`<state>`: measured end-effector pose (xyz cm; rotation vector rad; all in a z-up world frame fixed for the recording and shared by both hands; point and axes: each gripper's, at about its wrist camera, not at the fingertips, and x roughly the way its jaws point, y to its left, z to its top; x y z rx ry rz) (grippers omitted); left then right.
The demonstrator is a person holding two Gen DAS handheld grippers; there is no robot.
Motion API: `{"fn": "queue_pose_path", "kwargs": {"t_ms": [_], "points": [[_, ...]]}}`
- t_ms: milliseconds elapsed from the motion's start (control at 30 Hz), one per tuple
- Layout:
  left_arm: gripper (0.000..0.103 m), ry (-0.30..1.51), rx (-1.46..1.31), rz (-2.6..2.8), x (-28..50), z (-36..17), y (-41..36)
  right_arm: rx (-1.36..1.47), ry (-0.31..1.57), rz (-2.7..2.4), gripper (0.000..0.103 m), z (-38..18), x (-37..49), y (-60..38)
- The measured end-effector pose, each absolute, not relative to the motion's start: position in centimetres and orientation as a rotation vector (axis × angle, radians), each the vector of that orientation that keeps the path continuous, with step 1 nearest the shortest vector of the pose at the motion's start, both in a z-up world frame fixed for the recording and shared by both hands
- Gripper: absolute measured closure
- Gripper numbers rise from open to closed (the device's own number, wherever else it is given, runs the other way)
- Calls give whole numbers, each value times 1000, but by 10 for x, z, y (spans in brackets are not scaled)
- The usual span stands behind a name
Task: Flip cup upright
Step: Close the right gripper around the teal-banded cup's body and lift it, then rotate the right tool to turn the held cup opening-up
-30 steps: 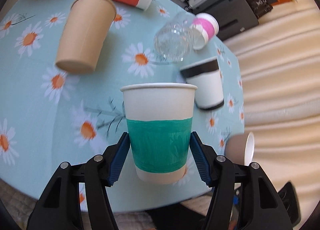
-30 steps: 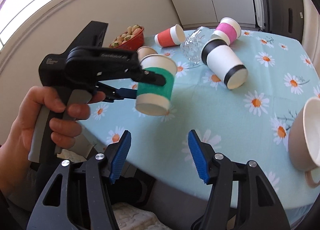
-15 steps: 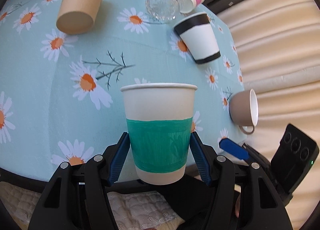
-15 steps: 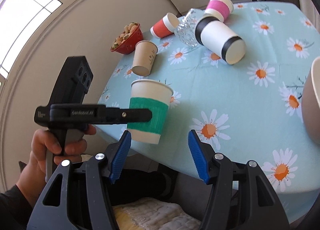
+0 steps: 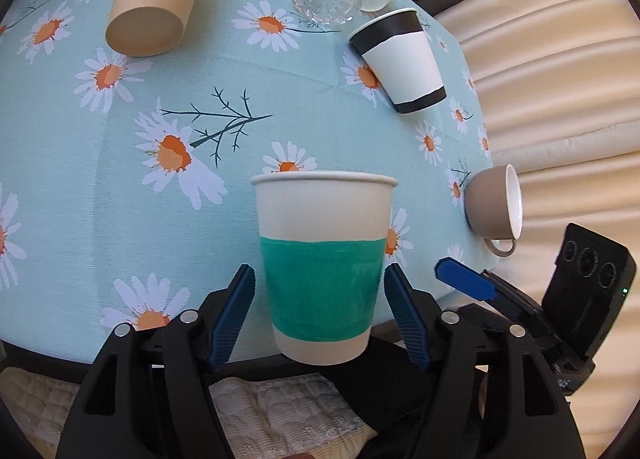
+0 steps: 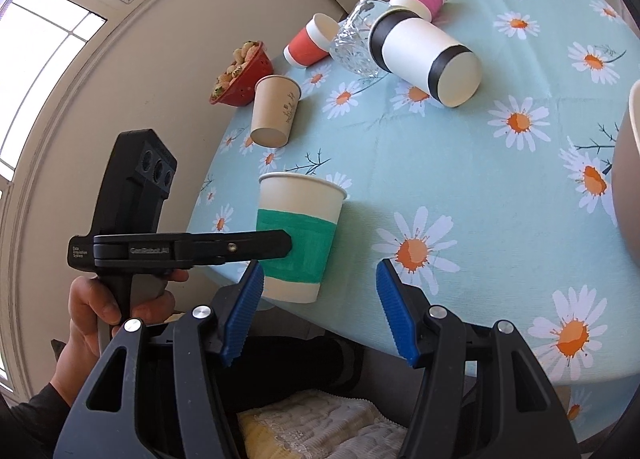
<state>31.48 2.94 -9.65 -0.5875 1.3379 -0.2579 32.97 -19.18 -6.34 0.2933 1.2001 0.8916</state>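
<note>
I see the green-banded cup [image 5: 323, 271] upright, mouth up, at the table [image 5: 120, 195] near edge. My left gripper [image 5: 320, 311] clamps its green band. My right gripper [image 6: 320, 311] is spread and holds nothing, the cup at its 11 o'clock.

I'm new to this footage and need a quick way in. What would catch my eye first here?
The green cup, upright between the left claw pads at the table's near edge. Behind it several cups lie tipped over: a tan cup far left, a black-banded cup at right.
</note>
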Motion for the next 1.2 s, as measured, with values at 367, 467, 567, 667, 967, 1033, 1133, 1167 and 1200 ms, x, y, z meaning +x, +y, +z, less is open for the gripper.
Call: {"fn": "queue_pose_path", "kwargs": {"t_ms": [367,467,567,667,967,1033,1133,1167,1200], "points": [[37,1261,-672,-294,297,-69,58,343,1203,908,36,-62,334,-188],[36,1234,-694,-297,285,-62,67,336,1249,916,35,-65,338,-170],[37,1210,-726,-294,271,-58,77,305,1283,922,34,-68,342,-152],[36,1198,-780,-307,255,-59,87,279,1327,921,34,-74,347,-131],[37,1150,-921,-341,221,-65,111,210,1399,864,34,-85,363,-101],[36,1140,-941,-354,217,-67,114,205,1418,848,34,-88,367,-96],[37,1141,-977,-378,215,-74,116,175,1445,829,34,-91,372,-89],[37,1142,-979,-381,215,-75,116,168,1452,823,34,-91,372,-89],[37,1143,-979,-384,214,-76,116,166,1459,819,34,-92,373,-88]]}}
